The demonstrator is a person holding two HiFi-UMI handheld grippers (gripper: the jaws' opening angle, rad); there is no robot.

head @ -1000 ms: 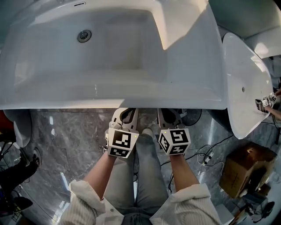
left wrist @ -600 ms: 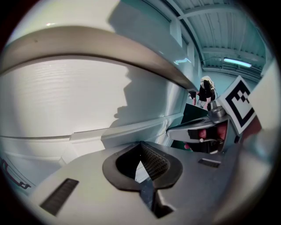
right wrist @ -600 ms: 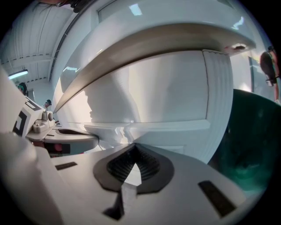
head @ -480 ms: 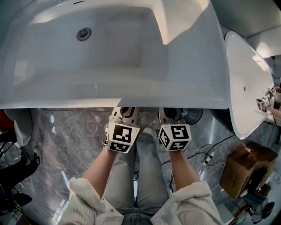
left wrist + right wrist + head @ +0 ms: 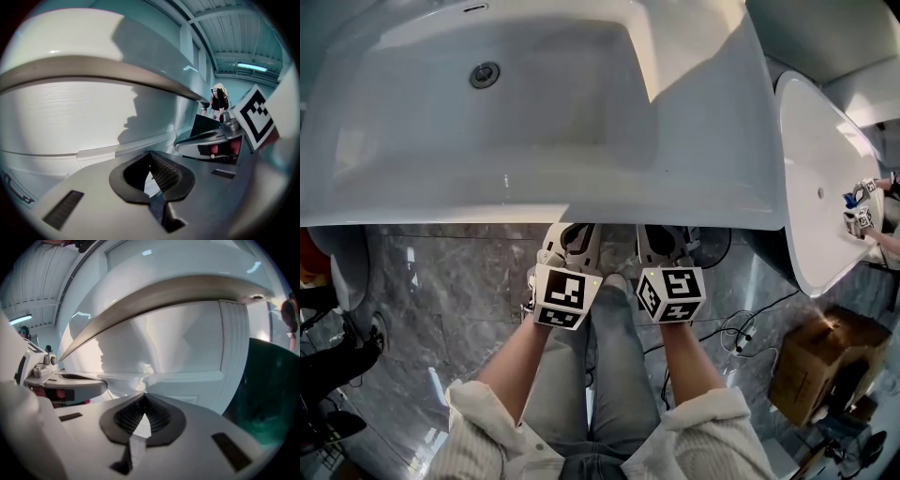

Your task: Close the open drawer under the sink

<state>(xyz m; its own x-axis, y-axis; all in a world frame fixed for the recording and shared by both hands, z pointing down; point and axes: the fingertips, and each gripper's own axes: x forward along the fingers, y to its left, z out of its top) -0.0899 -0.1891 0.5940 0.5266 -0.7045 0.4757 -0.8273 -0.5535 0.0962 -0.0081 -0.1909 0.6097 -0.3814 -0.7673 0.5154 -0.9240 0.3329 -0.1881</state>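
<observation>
White and glossy, filling both gripper views at close range: flat-fronted drawer panel (image 5: 79,117) with a raised ledge across it, tucked beneath the shadowed rim of the broad white ceramic sink (image 5: 534,202). Not visible at all from the head view — hidden underneath, with no part jutting past the rim. Side by side, left grey two-jaw gripper (image 5: 570,240) and right grey two-jaw gripper (image 5: 664,242), noses under the rim, just short of the panel or touching it; cannot tell which. Ribbed dark fingers (image 5: 164,171) of both closed tip to tip, holding nothing. Compared with a second ago: nudged slightly further forward beneath the sink, hardly moving in the last half-second. Judged from that — push at or near its end, drawer likely seated. Worth confirming flush before backing away.
</observation>
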